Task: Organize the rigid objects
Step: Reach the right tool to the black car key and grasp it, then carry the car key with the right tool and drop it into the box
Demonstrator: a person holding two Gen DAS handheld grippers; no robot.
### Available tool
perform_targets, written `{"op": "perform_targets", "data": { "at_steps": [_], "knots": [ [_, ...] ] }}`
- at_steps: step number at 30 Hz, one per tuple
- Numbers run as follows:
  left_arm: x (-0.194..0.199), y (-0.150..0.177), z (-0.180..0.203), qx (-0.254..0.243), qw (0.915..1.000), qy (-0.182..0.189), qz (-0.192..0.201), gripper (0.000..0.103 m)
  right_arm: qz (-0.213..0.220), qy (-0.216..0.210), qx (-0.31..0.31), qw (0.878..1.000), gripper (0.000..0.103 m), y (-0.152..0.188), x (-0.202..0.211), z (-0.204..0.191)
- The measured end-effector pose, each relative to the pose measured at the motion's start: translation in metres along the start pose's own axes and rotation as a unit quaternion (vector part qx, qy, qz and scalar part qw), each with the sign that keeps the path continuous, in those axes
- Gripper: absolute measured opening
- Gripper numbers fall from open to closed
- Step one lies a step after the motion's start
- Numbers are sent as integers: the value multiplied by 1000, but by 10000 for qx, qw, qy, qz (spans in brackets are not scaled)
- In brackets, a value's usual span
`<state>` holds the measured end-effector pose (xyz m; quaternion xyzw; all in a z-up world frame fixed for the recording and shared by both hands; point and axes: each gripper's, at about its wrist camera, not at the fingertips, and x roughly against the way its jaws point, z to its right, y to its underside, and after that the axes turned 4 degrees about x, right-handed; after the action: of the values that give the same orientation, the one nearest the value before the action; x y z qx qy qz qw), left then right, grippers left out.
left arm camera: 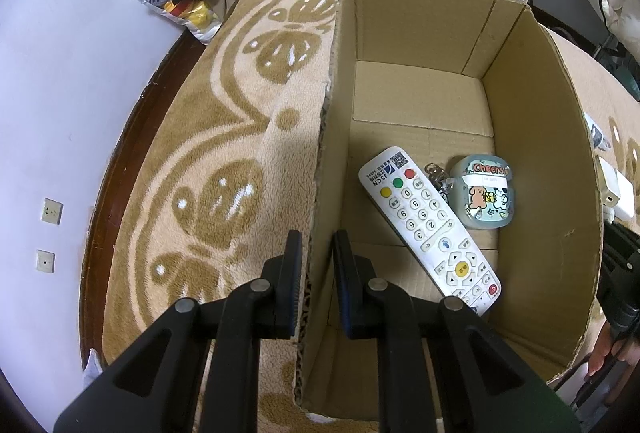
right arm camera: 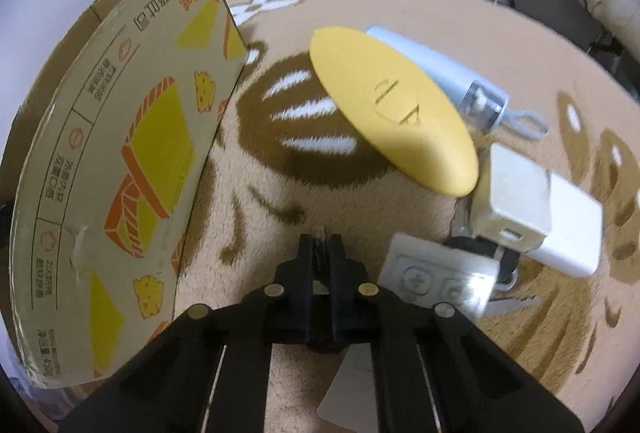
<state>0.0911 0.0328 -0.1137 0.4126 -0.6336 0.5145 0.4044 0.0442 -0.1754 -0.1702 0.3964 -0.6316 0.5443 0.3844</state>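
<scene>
While the left hand-held gripper [left arm camera: 316,265] straddles the near left wall of the cardboard box [left arm camera: 560,153], its fingers spread with one outside and one inside and neither visibly pressing the card, the right hand-held gripper [right arm camera: 320,245] hangs over the patterned blanket [right arm camera: 360,5] beside the box's printed outer wall, its fingers pressed almost together on something thin and pale; a flat grey-white card [right arm camera: 352,389] shows beneath it, though whether that card is what it pinches I cannot tell. The step in hand looks like carrying a loose item over the wall into the box; to do it well, the left should close on the wall and steady the box so it does not slide on the soft pile, and the right should lift clear of the rim before letting go, setting the piece down flat on bare cardboard rather than atop what is there. Inside the box lie a white remote control [left arm camera: 430,229], diagonal on the floor, and just beside it a small cartoon-printed earbud case [left arm camera: 484,193] with a keyring between them; the far half of the floor is bare. Outside, on the blanket, wait a yellow oval case [right arm camera: 392,105] resting partly on a pale blue tube [right arm camera: 440,69], a white charger block [right arm camera: 536,209] and a white switch-like panel [right arm camera: 436,273], all close together.
</scene>
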Motion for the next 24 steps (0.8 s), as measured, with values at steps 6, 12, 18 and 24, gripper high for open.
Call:
{"op": "perform_targets", "data": {
  "at_steps": [6,12,18,24],
  "knots": [
    [0,0,0,-5,10000,-3,-1,15,636,-97,-78,9979,7,-11,22,-6],
    [-1,0,0,-11,10000,-11,-2,15,1085,-171,-100,9939,6,-22,50,-9],
    [2,0,-1,-2,10000,-11,78,15,1621,-455,24,9857,6,-47,86,-16],
    [5,-1,1,-10,10000,-15,70,14,2167,-566,198,9744,3,-67,132,-28]
  ]
}}
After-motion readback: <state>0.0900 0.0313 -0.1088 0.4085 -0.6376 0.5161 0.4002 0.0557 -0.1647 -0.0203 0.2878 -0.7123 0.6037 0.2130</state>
